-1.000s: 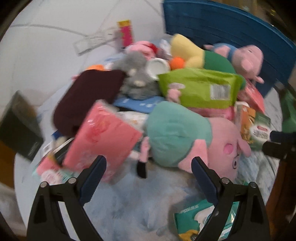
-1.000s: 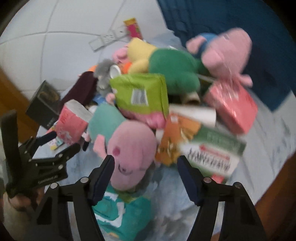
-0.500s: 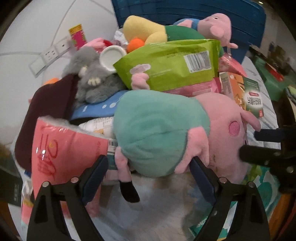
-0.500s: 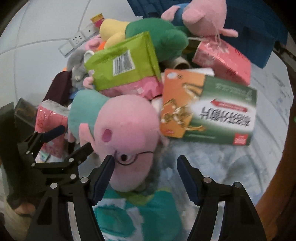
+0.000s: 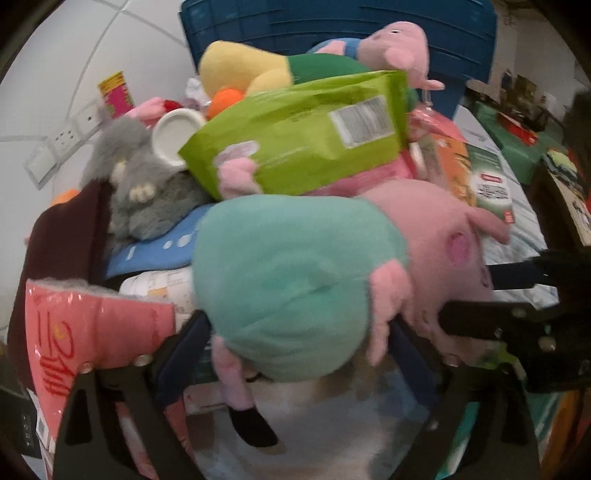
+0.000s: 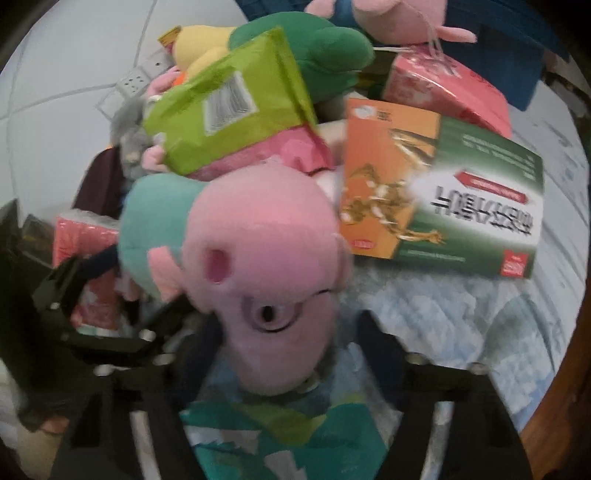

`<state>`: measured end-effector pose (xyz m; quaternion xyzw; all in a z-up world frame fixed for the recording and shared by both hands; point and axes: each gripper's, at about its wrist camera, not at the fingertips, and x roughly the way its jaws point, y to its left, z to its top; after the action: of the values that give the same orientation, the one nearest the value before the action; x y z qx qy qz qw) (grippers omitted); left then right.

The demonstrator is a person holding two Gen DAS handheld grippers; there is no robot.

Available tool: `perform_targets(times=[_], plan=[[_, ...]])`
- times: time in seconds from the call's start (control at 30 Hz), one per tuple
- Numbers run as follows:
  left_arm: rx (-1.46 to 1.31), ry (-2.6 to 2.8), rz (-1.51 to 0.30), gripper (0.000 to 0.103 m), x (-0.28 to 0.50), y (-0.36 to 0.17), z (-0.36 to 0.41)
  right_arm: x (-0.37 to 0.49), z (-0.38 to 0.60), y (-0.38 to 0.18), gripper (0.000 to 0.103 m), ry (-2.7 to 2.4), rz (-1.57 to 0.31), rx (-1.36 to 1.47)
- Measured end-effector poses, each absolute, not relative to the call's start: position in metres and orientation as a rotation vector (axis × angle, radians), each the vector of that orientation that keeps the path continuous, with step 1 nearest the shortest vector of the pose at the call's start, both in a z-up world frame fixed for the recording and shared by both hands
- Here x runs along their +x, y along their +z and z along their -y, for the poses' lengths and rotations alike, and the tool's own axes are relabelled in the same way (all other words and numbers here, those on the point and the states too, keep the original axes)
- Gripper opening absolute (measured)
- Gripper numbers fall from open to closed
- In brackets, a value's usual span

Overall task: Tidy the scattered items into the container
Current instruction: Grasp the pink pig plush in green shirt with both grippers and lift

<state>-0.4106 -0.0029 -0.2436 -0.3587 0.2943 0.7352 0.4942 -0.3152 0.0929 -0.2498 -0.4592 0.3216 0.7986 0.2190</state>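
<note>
Only the right view shows the pig plush's (image 6: 266, 266) eye; both tongs (image 5: 299, 332) (image 6: 284, 336) gape around it.

- The pig plush (image 5: 303, 280) lay in front of the heap, between both grippers' fingers.
- A snack bag (image 5: 306, 147) rested behind it.
- The crate (image 5: 332, 26) stood behind everything.
</note>
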Motion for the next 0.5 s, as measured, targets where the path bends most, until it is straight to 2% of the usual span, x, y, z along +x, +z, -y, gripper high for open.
perform_targets(times=[0.17, 0.27, 0.3, 0.37, 0.43, 0.5], plan=[[-0.874, 1.773, -0.719, 0.093, -0.415, -0.248, -0.008, -0.319, -0.098, -0.247, 0.057, 2.223, -0.881, -1.290], [-0.857, 1.780, -0.724, 0.102, -0.417, -0.252, -0.011, -0.323, -0.109, -0.257, 0.080, 2.199, -0.911, -1.298], [-0.845, 1.780, -0.728, 0.103, -0.417, -0.253, -0.013, -0.324, -0.112, -0.260, 0.081, 2.199, -0.926, -1.295], [-0.827, 1.783, -0.727, 0.101, -0.417, -0.254, -0.013, -0.324, -0.116, -0.265, 0.081, 2.215, -0.971, -1.281], [-0.814, 1.786, -0.717, 0.093, -0.416, -0.254, -0.012, -0.327, -0.118, -0.268, 0.079, 2.237, -0.993, -1.271], [-0.819, 1.789, -0.698, 0.084, -0.415, -0.252, -0.009, -0.329, -0.115, -0.265, 0.058, 2.271, -0.987, -1.267]])
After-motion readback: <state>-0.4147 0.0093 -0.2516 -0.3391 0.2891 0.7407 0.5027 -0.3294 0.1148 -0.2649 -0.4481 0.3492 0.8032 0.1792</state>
